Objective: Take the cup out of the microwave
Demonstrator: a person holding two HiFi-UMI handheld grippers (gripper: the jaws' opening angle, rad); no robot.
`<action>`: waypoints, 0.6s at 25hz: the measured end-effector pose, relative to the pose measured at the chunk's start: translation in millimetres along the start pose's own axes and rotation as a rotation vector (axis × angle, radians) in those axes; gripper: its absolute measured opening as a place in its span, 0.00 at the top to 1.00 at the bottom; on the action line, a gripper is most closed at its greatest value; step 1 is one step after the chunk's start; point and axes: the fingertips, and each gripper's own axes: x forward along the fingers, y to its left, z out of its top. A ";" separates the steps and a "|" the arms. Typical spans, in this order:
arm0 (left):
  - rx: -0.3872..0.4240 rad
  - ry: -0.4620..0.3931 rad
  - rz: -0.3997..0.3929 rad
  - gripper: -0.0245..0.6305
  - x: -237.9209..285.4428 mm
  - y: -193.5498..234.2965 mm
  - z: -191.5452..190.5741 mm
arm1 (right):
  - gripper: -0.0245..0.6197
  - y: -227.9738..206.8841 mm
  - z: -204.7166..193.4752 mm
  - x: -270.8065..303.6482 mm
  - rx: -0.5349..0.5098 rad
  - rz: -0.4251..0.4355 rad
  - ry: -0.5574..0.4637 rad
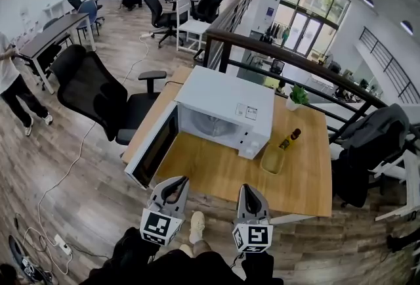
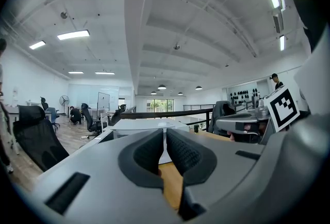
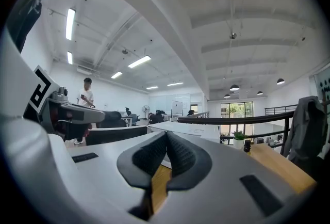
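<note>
A white microwave [image 1: 226,103] stands on the wooden table [image 1: 216,175], and its door [image 1: 154,146] hangs open toward the left. The cavity [image 1: 211,125] looks pale inside, and I cannot make out a cup in it. My left gripper [image 1: 176,182] and right gripper [image 1: 248,190] hover side by side at the table's near edge, short of the microwave and pointing at it. In the left gripper view the left gripper [image 2: 165,132] has its dark pads pressed together with nothing between them. The right gripper [image 3: 166,135] looks the same in its own view.
A yellow-green dish [image 1: 272,159], a dark bottle [image 1: 290,139] and a small potted plant [image 1: 298,94] sit right of the microwave. A black office chair [image 1: 98,90] stands left of the table. A dark railing [image 1: 295,57] runs behind it. Cables [image 1: 59,178] lie on the floor.
</note>
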 end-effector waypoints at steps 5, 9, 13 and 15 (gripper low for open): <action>0.003 0.022 -0.005 0.91 39.0 19.5 -5.8 | 0.94 -14.0 -10.3 41.5 0.015 0.001 0.014; -0.001 0.042 -0.009 0.91 75.8 35.2 -13.1 | 0.94 -26.0 -20.7 75.2 0.028 0.006 0.034; -0.010 0.061 -0.019 0.91 110.6 49.1 -22.0 | 0.94 -35.3 -33.8 107.1 0.043 0.011 0.061; -0.017 0.074 -0.022 0.91 126.3 54.6 -28.1 | 0.94 -40.8 -40.5 121.3 0.050 0.013 0.073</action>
